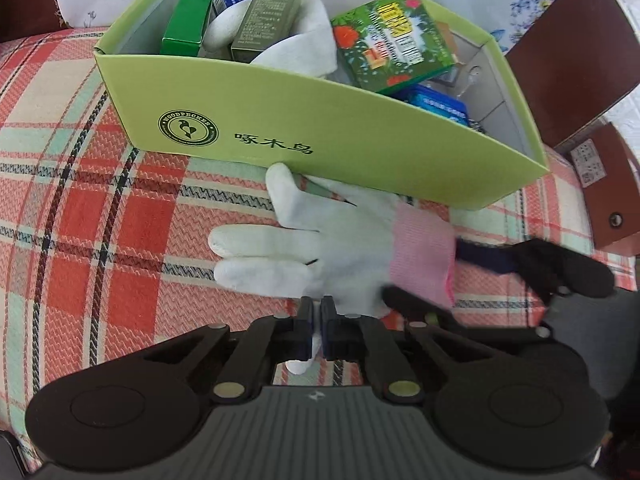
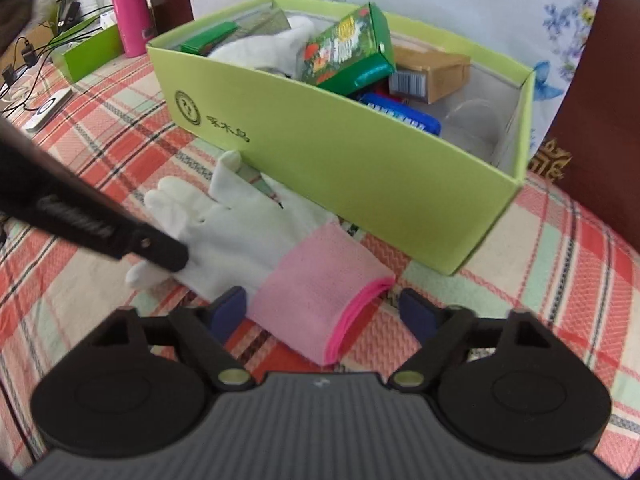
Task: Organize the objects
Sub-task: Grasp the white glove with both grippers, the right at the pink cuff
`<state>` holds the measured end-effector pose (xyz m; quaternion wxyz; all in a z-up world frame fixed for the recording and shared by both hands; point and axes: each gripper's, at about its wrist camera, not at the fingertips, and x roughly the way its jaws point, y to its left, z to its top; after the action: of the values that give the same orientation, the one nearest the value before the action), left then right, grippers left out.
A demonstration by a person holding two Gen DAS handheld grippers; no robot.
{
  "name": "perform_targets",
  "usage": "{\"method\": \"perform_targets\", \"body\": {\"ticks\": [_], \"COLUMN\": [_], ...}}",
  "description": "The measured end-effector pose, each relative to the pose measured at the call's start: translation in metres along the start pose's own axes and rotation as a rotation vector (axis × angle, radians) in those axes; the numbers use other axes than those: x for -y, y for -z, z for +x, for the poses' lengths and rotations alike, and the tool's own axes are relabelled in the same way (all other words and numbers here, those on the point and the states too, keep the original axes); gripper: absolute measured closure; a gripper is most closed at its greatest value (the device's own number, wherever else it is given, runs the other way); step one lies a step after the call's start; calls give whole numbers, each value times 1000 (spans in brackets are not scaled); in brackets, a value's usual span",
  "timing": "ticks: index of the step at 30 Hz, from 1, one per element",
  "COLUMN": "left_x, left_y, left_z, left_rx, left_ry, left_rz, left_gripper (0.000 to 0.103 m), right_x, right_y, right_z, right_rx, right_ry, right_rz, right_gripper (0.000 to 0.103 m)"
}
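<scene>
A white glove (image 1: 332, 248) with a pink cuff (image 2: 320, 300) lies flat on the plaid cloth, just in front of the lime-green box (image 1: 320, 132). My left gripper (image 1: 317, 320) is shut on one finger of the glove, whose tip pokes out below the pads. In the right wrist view the left gripper (image 2: 168, 250) comes in from the left onto that finger. My right gripper (image 2: 322, 306) stands open astride the pink cuff, its blue pads clear of the cuff on both sides. The box (image 2: 360, 168) holds a second white glove (image 2: 272, 48), a flowered green carton (image 2: 348, 48) and other small packs.
A pink bottle (image 2: 128, 4), a small green tray (image 2: 92, 54), cables and a white device (image 2: 48, 110) sit at the far left. Dark wooden furniture (image 1: 572, 52) stands to the right of the box. A flowered cloth (image 2: 480, 8) hangs behind it.
</scene>
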<state>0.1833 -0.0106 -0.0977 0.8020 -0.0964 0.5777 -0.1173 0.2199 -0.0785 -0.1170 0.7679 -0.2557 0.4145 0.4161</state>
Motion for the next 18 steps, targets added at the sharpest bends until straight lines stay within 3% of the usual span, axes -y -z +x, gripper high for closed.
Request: {"method": "perform_targets", "body": {"ticks": [1,2,4,10,16,18], "left_x": [0,0,-2,-13,-23,-28], "left_y": [2,3,8,32,84,96], "left_z": [-4,-7,-14,-29,-32,-35], "left_rx": [5,9,11,-28,-141,-145], "left_ry": [12,23,32,33,18,18], "left_rz": [-1,-3,-3,-5,14,-2], "left_gripper": [100,100,100,100,100,100], "right_x": [0,-1,-7,-37,-70,-74], "right_y": [-1,-1,1,28,79,91], "right_z": [0,-2,-6,-33,-63,-68], "right_rx": [-1,8,0,7,-65,-96], "right_ry": [-24,-44,-73,-151,-250,-260], "right_rz": [18,28,6,-24,-26,-5], "right_gripper": [57,79,94,97,97,96]}}
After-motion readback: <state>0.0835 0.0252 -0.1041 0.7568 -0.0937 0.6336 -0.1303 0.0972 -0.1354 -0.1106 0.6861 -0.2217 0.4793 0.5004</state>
